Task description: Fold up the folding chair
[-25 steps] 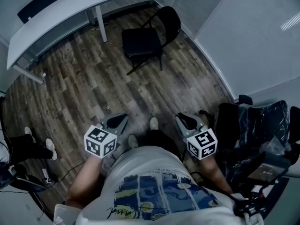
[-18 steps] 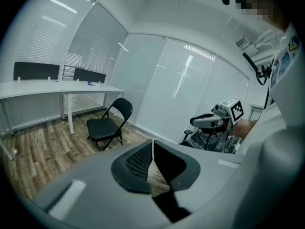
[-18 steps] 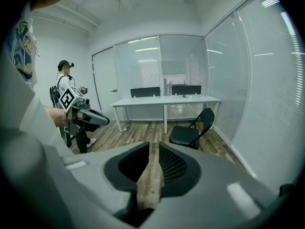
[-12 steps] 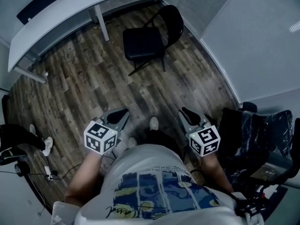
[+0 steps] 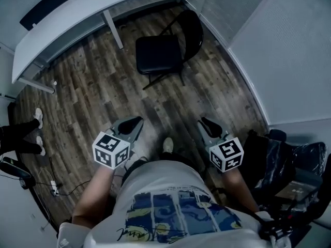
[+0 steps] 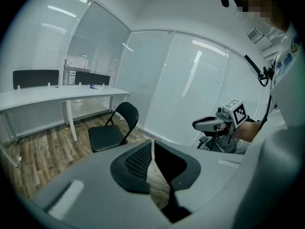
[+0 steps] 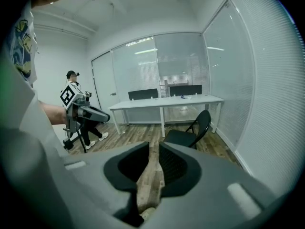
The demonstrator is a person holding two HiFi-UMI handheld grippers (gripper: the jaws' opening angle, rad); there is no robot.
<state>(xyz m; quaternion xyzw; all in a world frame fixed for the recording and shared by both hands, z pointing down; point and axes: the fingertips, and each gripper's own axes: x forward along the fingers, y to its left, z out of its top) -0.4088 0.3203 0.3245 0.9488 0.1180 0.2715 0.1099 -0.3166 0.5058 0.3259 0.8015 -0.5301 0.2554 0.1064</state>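
Observation:
A black folding chair (image 5: 158, 53) stands unfolded on the wood floor, near the white desk and the glass wall. It shows ahead in the left gripper view (image 6: 108, 135) and in the right gripper view (image 7: 188, 135). Both grippers are held low in front of my body, well short of the chair. My left gripper (image 5: 135, 123) has its jaws together at the tips (image 6: 152, 144) with nothing in them. My right gripper (image 5: 205, 123) keeps a narrow gap between its jaws (image 7: 153, 147), also with nothing in it. Each gripper camera catches the other gripper (image 6: 206, 124) (image 7: 97, 114) off to the side.
A long white desk (image 5: 77, 14) runs along the far wall behind the chair. A glass partition (image 5: 269, 45) borders the right side. Black office chairs wrapped in plastic (image 5: 289, 154) stand at the right. Another person's legs (image 5: 20, 136) and floor cables (image 5: 51, 187) are at the left.
I have stepped forward: the chair now sits closer, and both grippers have travelled with me toward it. The other person's feet at the left have shifted.

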